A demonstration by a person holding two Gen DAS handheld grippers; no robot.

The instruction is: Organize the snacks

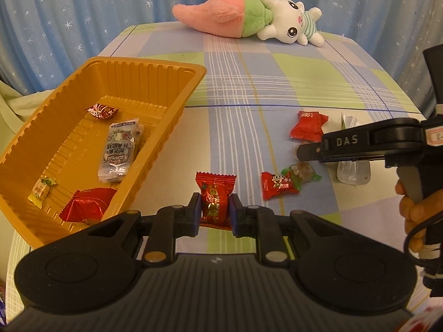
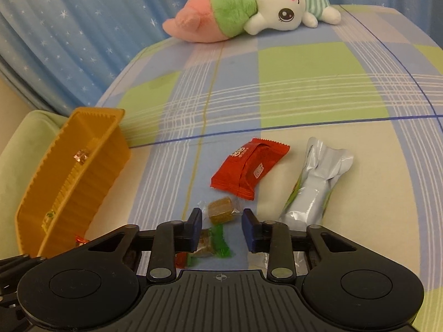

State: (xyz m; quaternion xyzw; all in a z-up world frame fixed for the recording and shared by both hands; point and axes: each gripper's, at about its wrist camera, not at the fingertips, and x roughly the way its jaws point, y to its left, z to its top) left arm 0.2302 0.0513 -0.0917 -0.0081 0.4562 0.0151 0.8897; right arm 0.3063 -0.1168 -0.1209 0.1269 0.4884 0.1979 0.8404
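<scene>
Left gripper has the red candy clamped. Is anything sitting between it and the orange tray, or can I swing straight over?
Nothing visible blocks it. The left gripper holds the red candy, and the orange tray lies just left of it across bare tablecloth. Only the tray's near wall needs clearing. The loose snacks are all to the right.

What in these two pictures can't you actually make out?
- Left wrist view: the lower end of the red candy in the left gripper is hidden between the jaws.
- Right wrist view: the orange tray shows mostly its outer wall, hiding most contents.
- Right wrist view: the right gripper covers part of the green-wrapped sweet.
- Both views: wrapper print is too small to read.
</scene>
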